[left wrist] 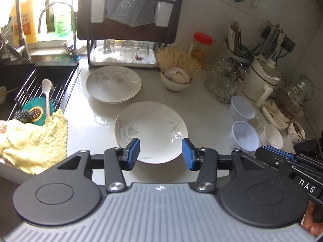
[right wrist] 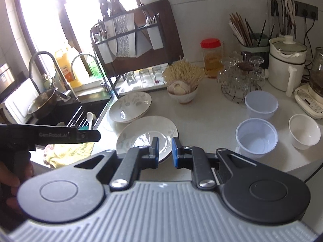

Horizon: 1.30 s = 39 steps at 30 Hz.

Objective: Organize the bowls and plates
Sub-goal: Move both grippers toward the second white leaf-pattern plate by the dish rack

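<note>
A white plate with a grey leaf pattern (left wrist: 151, 129) lies alone on the pale counter (left wrist: 97, 125). My left gripper (left wrist: 160, 153) hangs open just above its near rim, and the blue pads touch nothing. Behind it is a stack of matching plates (left wrist: 113, 83). To the right stand two clear plastic bowls (left wrist: 245, 136) (left wrist: 242, 109) and a small white bowl (left wrist: 271, 136). My right gripper (right wrist: 165, 153) hovers over the plate's (right wrist: 141, 135) right edge. Its jaws are almost together with nothing between them.
A sink (left wrist: 40, 80) with a drain rack, a spoon and a yellow cloth (left wrist: 34, 141) lies to the left. A dish rack (left wrist: 121, 60) with glasses stands at the back. A bowl of garlic (left wrist: 176, 80), a wire basket of glassware (left wrist: 224, 80) and appliances crowd the right.
</note>
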### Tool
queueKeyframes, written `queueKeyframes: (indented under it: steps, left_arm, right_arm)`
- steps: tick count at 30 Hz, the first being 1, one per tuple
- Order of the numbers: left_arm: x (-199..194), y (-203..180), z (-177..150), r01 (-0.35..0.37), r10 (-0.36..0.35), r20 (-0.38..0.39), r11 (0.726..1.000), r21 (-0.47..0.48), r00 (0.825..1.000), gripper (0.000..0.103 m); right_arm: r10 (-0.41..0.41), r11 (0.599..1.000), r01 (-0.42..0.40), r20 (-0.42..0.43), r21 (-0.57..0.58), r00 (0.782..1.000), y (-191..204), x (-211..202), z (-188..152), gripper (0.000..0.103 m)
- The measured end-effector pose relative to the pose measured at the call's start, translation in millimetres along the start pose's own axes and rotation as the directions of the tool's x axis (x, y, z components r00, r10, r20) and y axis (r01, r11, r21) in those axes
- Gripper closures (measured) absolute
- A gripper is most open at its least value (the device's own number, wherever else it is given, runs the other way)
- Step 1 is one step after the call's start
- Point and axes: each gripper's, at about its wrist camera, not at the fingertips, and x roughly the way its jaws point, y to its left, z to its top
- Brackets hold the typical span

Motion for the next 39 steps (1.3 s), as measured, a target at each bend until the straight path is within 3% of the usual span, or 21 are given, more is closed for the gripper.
queueKeyframes:
  steps: [16,18,20,23,31,39]
  left_arm:
    - [25.9,28.4,22.8,-0.008,0.006,-0.03,0.999,-0.035,1.0,0.05]
    - [32.8,30.8,28.7,-0.001,0.0,-0.035,0.999,-0.033,0.999,0.05]
    - [38.7,34.5,34.7,0.016,-0.018,-0.04,0.999,-0.033,0.999,0.05]
    - [48.2,40.7,47.6,0.034,-0.036,-0.045,0.999,-0.033,0.998,0.049]
    - [74.0,55.2,83.7,0.065,-0.066,-0.007,0.998,-0.011,0.998,0.042]
    - [105.3,84.1,111.7,0.04,-0.041,-0.027,0.998,-0.045,0.999,0.042]
  right_arm:
    - [0.001,0.999,0.001,-0.05,0.046,0.999,1.9,33.2,14.4,0.085]
    - [-0.004,0.999,0.007,-0.052,0.044,0.999,3.2,38.8,18.8,0.08]
    - [-0.002,0.999,0.004,-0.047,0.042,0.999,5.2,43.8,23.6,0.058]
    - [-0.015,0.999,0.016,-0.031,0.031,0.999,9.7,52.6,32.5,0.046]
    - [-0.028,0.998,0.03,-0.032,0.053,0.999,13.5,80.9,58.9,0.043]
    - [-0.014,0.996,0.02,-0.063,0.082,0.998,18.4,116.5,75.0,0.043]
